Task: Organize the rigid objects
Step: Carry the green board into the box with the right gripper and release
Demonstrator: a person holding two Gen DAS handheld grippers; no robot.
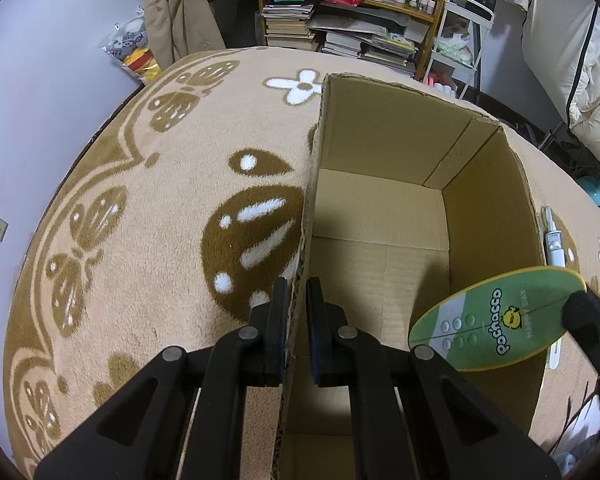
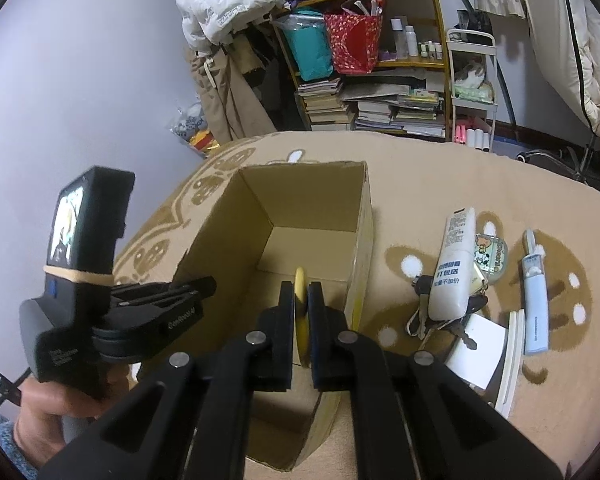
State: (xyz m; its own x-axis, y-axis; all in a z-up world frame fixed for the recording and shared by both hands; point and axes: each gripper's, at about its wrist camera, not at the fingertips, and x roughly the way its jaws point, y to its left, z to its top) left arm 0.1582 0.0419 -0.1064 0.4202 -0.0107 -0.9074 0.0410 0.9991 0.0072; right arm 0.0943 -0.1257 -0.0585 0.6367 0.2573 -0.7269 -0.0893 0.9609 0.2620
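Observation:
An open brown cardboard box (image 1: 380,140) (image 2: 312,200) stands on the beige patterned rug, and nothing lies on its floor. My left gripper (image 1: 297,284) is shut on the box's left wall, one pad outside and one inside; it shows in the right wrist view as the left gripper (image 2: 208,284) held by a hand. My right gripper (image 2: 301,284) is shut on a green oval disc (image 1: 496,320) printed with a cartoon and lettering. That disc (image 2: 301,300) appears edge-on and yellow between the pads, hanging above the box's right side.
On the rug right of the box lie a white tube (image 2: 456,260), a key bunch (image 2: 424,308) with a charm (image 2: 490,256), a light blue stick-shaped device (image 2: 536,300) and a white card (image 2: 484,352). A cluttered bookshelf (image 2: 380,100) and a hanging coat stand behind.

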